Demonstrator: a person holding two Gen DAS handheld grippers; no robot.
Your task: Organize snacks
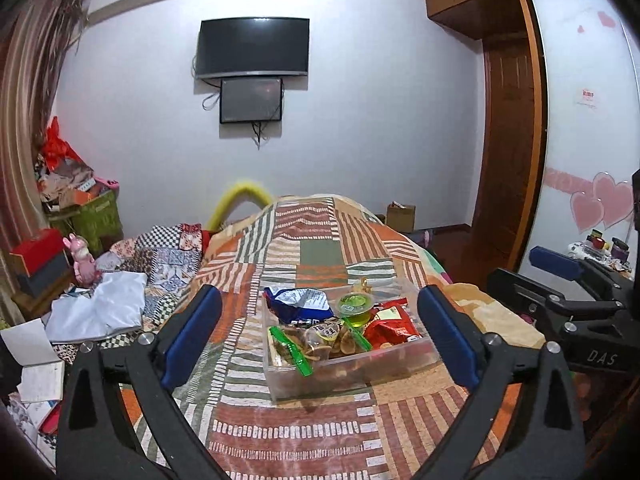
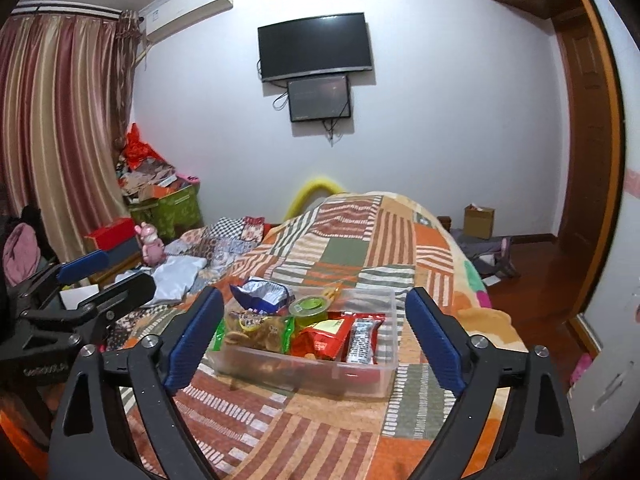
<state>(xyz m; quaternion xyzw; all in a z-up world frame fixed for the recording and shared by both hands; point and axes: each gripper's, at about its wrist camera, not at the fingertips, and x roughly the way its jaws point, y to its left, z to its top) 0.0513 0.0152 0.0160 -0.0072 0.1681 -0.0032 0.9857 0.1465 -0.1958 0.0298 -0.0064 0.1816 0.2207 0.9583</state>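
Nearest to us are our own blue-padded fingers: the left gripper point(image 1: 320, 332) and the right gripper point(image 2: 316, 336) both stand spread wide with nothing between the pads, held back from the clear plastic box point(image 2: 376, 376) and apart from it. We judge this wide, empty stance suits either start or finish of the sorting, since every snack we can see already sits inside the box.

That box rests on the patchwork bedspread point(image 1: 312, 432), straight ahead of both grippers. Within it a blue crinkled bag point(image 1: 298, 300) leans over the far left corner, a green jelly cup point(image 1: 355, 305) stands near the middle, a green-edged bag of brown chips point(image 1: 316, 344) lies along the near left, and a red packet point(image 1: 394, 326) fills the right side. From the right wrist view a second red-ended wrapper point(image 2: 362, 340) lies beside the red packet, leaving the far right end of the box bare; something small and golden sits behind the jelly cup, though we cannot make out what it is.

Little blocks the approach from the front. To the left, crumpled white cloth point(image 1: 100, 308) and a pink rabbit figure point(image 1: 82, 260) lie well apart from the box. Each gripper shows at the edge of the other's view, so crowding one another is the main risk we foresee.
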